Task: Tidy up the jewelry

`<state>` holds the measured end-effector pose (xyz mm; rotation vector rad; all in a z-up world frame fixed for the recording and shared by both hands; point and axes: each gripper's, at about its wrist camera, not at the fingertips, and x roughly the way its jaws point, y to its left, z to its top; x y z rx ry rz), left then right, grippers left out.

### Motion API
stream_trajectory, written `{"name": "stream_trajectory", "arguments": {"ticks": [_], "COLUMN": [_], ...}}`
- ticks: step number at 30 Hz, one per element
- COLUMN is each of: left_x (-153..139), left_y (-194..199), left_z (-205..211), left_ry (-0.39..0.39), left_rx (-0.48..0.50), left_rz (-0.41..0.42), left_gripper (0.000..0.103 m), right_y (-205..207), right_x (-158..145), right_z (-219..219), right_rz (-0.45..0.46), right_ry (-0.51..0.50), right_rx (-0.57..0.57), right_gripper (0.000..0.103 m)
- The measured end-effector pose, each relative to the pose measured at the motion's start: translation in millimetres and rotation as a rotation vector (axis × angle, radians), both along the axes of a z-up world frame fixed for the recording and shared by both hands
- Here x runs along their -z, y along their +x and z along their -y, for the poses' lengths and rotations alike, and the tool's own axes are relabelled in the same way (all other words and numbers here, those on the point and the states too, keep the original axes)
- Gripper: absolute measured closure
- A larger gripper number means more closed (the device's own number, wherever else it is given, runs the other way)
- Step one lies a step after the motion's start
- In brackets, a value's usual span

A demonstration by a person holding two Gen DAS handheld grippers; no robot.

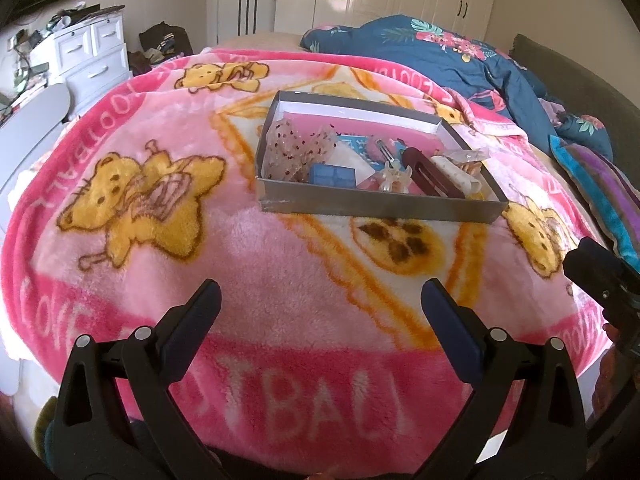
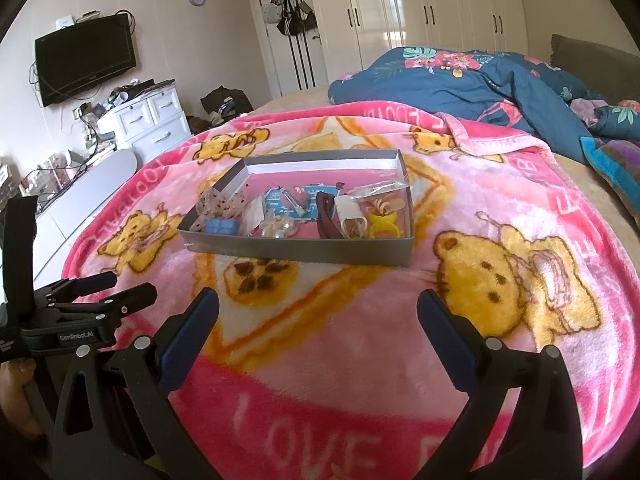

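A shallow grey box (image 1: pixel 376 205) (image 2: pixel 296 249) lies on the pink blanket. It holds hair and jewelry pieces: a spotted sheer bow (image 1: pixel 296 148) (image 2: pixel 222 205), a small blue box (image 1: pixel 332 174) (image 2: pixel 222 226), a clear claw clip (image 1: pixel 394 178) (image 2: pixel 278 226), a dark maroon clip (image 1: pixel 428 176) (image 2: pixel 326 216), a white clip (image 1: pixel 456 174) (image 2: pixel 352 212) and a yellow ring (image 2: pixel 382 222). My left gripper (image 1: pixel 320 300) is open and empty, in front of the box. My right gripper (image 2: pixel 318 306) is open and empty, also in front of it.
The pink bear-print blanket (image 1: pixel 168 240) (image 2: pixel 520 208) covers the bed. A dark blue floral quilt (image 1: pixel 440 52) (image 2: pixel 460 80) is heaped behind. A white drawer chest (image 1: pixel 94 56) (image 2: pixel 154 120) stands at the left. The other gripper shows at the frame edge in each view (image 1: pixel 604 280) (image 2: pixel 80 308).
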<state>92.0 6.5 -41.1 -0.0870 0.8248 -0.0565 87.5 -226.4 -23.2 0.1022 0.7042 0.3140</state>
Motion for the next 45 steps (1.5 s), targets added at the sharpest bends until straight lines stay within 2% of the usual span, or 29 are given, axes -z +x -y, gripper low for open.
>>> {"name": "stream_trajectory", "arguments": {"ticks": [45], "left_x": [-6.2], "left_y": [-2.2], "left_z": [-4.1], "left_ry": [0.012], "left_rx": [-0.010], "left_rz": [-0.008], "left_gripper": [0.009], "right_y": [-0.3], "right_x": [-1.7], "right_z": [4.2], "right_rz": [-0.004], "right_ry": [0.007], "right_rx": [0.004], "right_gripper": [0.004]}}
